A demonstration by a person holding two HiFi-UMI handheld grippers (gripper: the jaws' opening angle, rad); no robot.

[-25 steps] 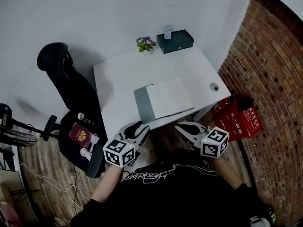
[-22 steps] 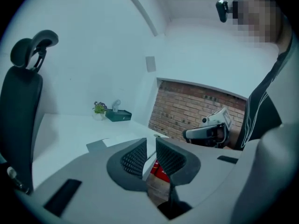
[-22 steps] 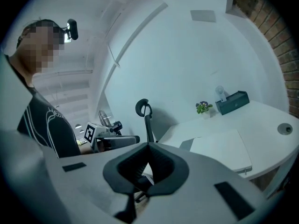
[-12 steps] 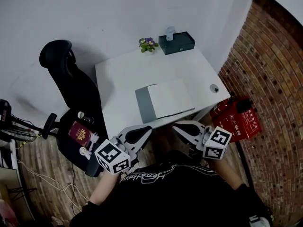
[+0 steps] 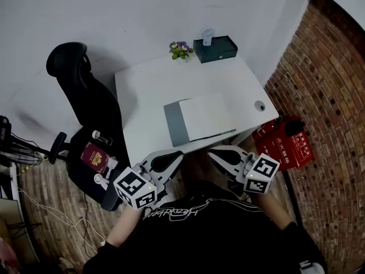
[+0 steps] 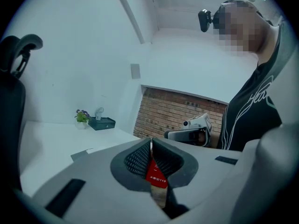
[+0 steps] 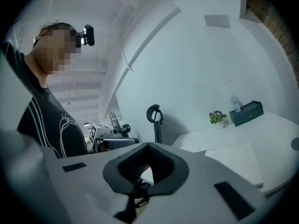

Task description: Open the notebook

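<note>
The notebook (image 5: 199, 120) lies flat near the front edge of the white desk (image 5: 148, 90); it shows a grey band at its left and a white face at its right. Both grippers hang in front of the desk's near edge, apart from the notebook, with their tips turned toward each other. My left gripper (image 5: 178, 154) is shut with nothing held; in the left gripper view its pads (image 6: 151, 141) meet. My right gripper (image 5: 211, 151) is shut and empty too (image 7: 148, 144). The notebook's corner (image 6: 80, 154) shows in the left gripper view, and its white face (image 7: 233, 160) in the right gripper view.
A black office chair (image 5: 85, 96) stands left of the desk with a red booklet (image 5: 94, 157) on its seat. A flower pot (image 5: 181, 49) and a dark box (image 5: 215, 48) sit at the desk's far edge. A red case (image 5: 285, 142) lies by the brick wall at the right.
The left gripper's jaws have closed, and its marker cube has swung down and to the left. The right gripper has shifted slightly. The notebook has not moved.
</note>
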